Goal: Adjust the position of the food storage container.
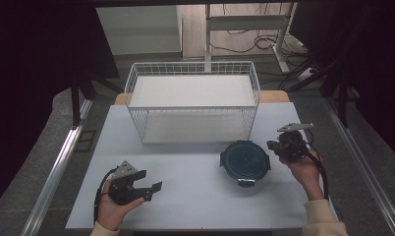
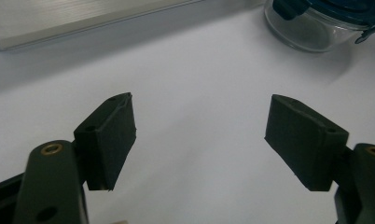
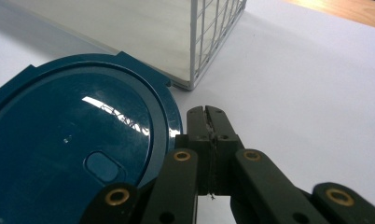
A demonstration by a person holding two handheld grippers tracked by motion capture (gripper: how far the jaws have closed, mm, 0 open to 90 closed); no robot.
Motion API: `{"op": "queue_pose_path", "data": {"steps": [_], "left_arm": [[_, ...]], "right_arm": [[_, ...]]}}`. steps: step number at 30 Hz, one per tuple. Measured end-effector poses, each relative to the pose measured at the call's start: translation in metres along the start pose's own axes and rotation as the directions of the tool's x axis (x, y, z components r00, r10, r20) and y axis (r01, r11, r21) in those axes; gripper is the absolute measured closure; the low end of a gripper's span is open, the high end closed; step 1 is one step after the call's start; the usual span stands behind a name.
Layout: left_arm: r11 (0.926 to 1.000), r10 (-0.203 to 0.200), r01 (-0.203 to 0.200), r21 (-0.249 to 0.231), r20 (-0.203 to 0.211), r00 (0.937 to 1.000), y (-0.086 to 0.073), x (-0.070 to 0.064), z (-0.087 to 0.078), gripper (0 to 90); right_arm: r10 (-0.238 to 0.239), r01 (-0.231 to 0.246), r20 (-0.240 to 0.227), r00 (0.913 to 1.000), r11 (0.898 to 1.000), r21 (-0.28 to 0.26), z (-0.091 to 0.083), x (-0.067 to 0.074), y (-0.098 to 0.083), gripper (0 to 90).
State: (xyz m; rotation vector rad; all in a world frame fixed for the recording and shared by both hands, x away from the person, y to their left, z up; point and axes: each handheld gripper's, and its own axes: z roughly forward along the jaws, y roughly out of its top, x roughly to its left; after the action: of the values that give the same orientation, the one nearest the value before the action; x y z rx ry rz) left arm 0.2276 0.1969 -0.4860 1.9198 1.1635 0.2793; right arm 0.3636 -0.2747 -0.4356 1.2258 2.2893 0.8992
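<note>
Round glass container w/ dark teal clip-on lid point(image 1: 245, 162) sits on white bench point(image 1: 195, 196), just in front of white wire basket point(image 1: 193, 101). Right hand-held gripper point(image 3: 207, 112) beside lid rim, jaws fully closed, nothing between. Left hand-held gripper point(image 2: 199, 135) jaws apart, empty, well clear of container. Risk: closed jaws shove container toward basket; glass may slide. No readable labels/writing.

We took the place for a lab or test room: a white table point(image 1: 195, 191) stood on grey carpet, framed by metal rails point(image 1: 55, 169), with dark curtains point(image 1: 33, 59) hung at both sides, loose cables point(image 1: 264, 42) across the floor and a desk frame point(image 1: 244, 22) standing beyond.
</note>
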Motion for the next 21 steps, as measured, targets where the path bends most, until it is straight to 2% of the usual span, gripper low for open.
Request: {"op": "queue_pose_path", "data": {"steps": [7,15,17,21], "left_arm": [[1.0000,-0.004,0.004,0.003,-0.006,1.0000,-0.001,0.001,0.000,23.6],[1.0000,-0.003,0.003,0.007,-0.005,1.0000,-0.001,0.000,0.001,23.6],[1.0000,-0.004,0.004,0.007,-0.004,1.0000,-0.001,0.000,0.001,23.7],[1.0000,-0.003,0.003,0.007,-0.004,1.0000,-0.001,0.000,0.001,23.7]], "right_arm": [[-0.008,0.007,0.010,0.9999,0.998,0.063,0.019,-0.002,0.000,89.6],[-0.027,0.027,-0.001,0.9996,0.995,0.099,0.026,-0.001,-0.002,89.6],[-0.044,0.045,-0.012,0.9989,0.993,0.113,0.029,0.001,-0.002,89.6],[-0.032,0.033,-0.009,0.9994,0.992,0.120,0.031,0.002,-0.002,89.8]]}}
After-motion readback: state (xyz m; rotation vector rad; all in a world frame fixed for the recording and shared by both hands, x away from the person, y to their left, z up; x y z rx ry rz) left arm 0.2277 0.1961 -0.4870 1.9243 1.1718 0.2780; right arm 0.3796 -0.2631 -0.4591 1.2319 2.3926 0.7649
